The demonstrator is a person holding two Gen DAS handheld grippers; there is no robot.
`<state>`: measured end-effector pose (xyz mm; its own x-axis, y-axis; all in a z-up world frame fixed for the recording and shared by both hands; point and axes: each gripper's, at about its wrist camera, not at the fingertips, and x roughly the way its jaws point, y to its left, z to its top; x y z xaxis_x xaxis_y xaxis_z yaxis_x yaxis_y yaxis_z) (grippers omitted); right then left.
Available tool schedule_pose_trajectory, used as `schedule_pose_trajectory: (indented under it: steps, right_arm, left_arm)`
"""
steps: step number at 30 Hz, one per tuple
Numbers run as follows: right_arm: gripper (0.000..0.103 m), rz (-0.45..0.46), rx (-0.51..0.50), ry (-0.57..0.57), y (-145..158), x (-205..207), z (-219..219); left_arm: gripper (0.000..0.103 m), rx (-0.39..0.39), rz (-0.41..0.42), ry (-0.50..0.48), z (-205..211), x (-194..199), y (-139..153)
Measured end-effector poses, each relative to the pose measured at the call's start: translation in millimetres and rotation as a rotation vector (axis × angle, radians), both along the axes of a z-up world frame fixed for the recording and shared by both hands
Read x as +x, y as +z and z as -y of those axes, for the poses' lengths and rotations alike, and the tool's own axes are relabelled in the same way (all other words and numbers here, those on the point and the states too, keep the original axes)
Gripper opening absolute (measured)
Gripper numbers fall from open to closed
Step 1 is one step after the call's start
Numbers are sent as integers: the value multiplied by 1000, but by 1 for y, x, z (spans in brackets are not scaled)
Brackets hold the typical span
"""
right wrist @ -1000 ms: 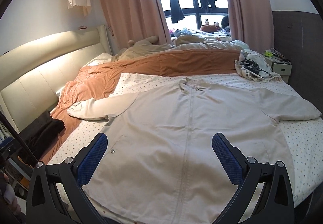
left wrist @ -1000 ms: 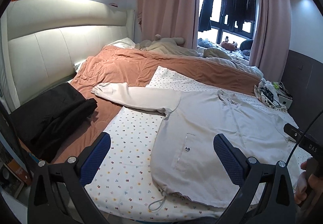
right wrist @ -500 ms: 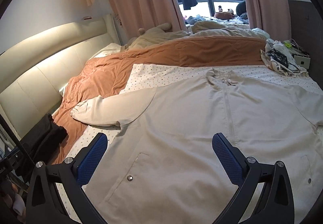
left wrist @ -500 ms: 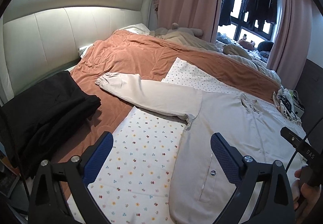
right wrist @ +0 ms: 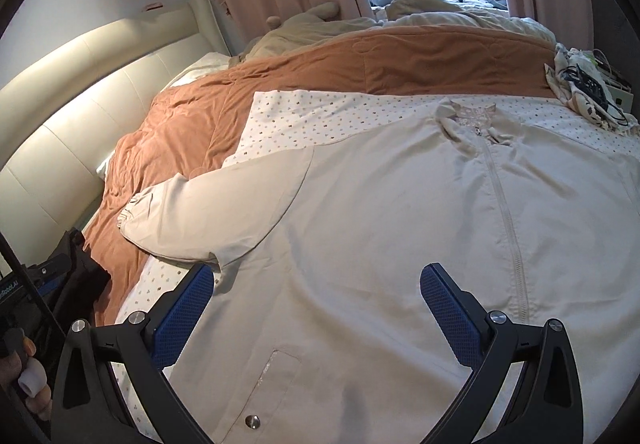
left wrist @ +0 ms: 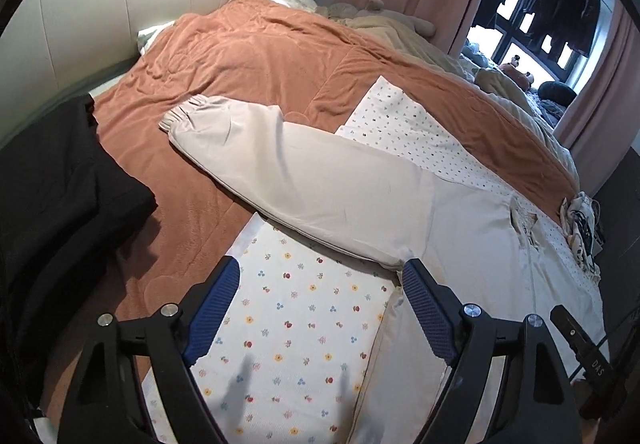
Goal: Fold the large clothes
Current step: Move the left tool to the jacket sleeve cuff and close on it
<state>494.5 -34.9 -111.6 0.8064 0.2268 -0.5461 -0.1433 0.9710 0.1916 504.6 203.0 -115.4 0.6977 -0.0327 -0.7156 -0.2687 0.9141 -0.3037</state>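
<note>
The beige jacket [right wrist: 400, 228] lies spread flat, zipped front up, on the flower-print sheet [left wrist: 296, 328] over the orange blanket [left wrist: 256, 55]. From the left gripper [left wrist: 320, 276], the jacket's sleeve [left wrist: 288, 163] stretches from 1 o'clock to its cuff at 11 o'clock; the jaws have just been narrowing, yet stand wide apart with only sheet between them. The right gripper [right wrist: 316, 284] hovers over the jacket's body, collar at 1 o'clock, jaws spread wide, gripping nothing.

jacket [right wrist: 380, 203] on sheet [left wrist: 296, 324] | sleeve [left wrist: 280, 163] across blanket [left wrist: 260, 55] | dark clothes [left wrist: 52, 183] left
</note>
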Motion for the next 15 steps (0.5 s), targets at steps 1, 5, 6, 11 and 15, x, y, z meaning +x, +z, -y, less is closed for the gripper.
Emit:
schedule_pose_trajectory:
  steps: [1, 5, 6, 11, 15]
  right_arm:
    - [103, -7, 3, 0, 1, 10, -3]
    - [95, -35, 11, 6, -1, 39, -6]
    - [94, -53, 13, 18, -3, 47, -9]
    - [76, -130, -10, 61, -19, 85, -24]
    - [76, -161, 3, 71, -26, 114, -31]
  left_arm:
    - [80, -5, -9, 14, -4, 9, -5]
    - [72, -27, -70, 39, -21, 43, -26]
    - [72, -28, -88, 45, -26, 51, -32]
    - [61, -30, -157, 91, -50, 85, -61]
    - [60, -55, -200, 148, -68, 107, -87]
